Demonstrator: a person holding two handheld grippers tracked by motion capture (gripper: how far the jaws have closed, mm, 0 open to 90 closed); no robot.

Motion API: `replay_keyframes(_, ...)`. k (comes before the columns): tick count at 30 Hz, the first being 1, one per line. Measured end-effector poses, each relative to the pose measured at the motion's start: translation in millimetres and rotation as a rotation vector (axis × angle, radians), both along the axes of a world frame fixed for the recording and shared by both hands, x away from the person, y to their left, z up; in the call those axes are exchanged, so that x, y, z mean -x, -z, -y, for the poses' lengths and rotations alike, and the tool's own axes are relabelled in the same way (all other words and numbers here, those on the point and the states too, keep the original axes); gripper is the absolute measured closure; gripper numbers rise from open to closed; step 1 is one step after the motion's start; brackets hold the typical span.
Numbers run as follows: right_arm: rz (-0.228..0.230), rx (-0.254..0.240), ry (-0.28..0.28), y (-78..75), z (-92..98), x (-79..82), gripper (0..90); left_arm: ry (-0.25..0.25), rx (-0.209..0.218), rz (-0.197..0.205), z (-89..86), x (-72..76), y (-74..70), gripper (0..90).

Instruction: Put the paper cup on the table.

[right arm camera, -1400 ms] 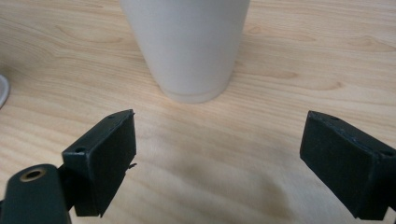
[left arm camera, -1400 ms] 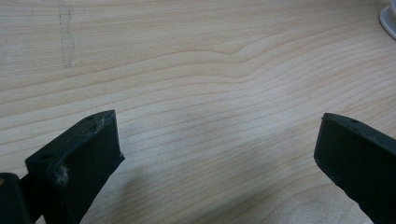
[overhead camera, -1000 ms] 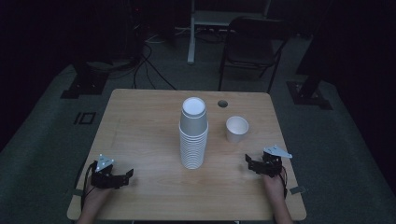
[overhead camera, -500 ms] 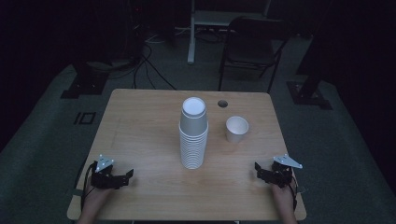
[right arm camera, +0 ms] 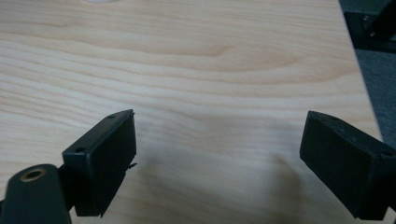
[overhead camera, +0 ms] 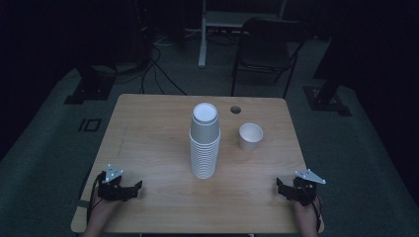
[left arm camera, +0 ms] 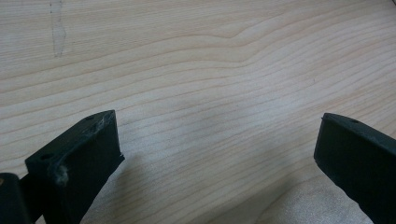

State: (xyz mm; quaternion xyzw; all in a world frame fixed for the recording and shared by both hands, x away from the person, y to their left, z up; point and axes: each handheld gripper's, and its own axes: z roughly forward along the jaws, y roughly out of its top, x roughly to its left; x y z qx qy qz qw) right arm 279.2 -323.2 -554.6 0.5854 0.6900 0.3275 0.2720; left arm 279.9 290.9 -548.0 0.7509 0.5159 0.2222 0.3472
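A white cup base (right arm camera: 99, 1) is cut off by the right gripper view's top edge.

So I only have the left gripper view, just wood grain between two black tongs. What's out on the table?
Observer: A tall stack of white cups stands mid-table.
Operator: Anything beside it?
Observer: A single white cup, upright, apart from the stack on its right.
Operator: Where's the right gripper?
Observer: The right gripper sits near the table's right front corner, tongs open, holding nothing.
Operator: And mine?
Observer: The left gripper is near the left front corner, also open.
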Motion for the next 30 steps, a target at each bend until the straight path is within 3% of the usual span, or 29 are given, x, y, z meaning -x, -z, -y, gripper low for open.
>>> replay_keyframes(7, -0.058, 0.006, -0.004, 2.2, 6.8, 1.5, 13.0, -0.043, -0.001, -0.027, -1.3, -1.0, 0.8, 1.0)
replay_keyframes(12, -0.061, 0.003, -0.005, 2.3, 6.9, 0.2, 12.4, -0.089, -0.013, -0.064, -2.6, -2.7, 2.2, 1.1)
replay_keyframes(17, -0.061, 0.002, -0.006, 2.3, 6.9, 0.2, 12.2, -0.137, -0.06, -0.069, 0.3, -2.7, 2.7, 1.6)
replay_keyframes(22, -0.061, 0.002, -0.005, 2.4, 7.0, 0.1, 12.2, -0.201, -0.061, -0.071, -0.8, -2.2, 2.8, 1.5)
replay_keyframes(30, -0.062, 0.001, -0.002, 2.3, 6.7, -0.2, 12.2, -0.206, -0.061, -0.07, -0.9, -2.3, 2.9, 1.6)
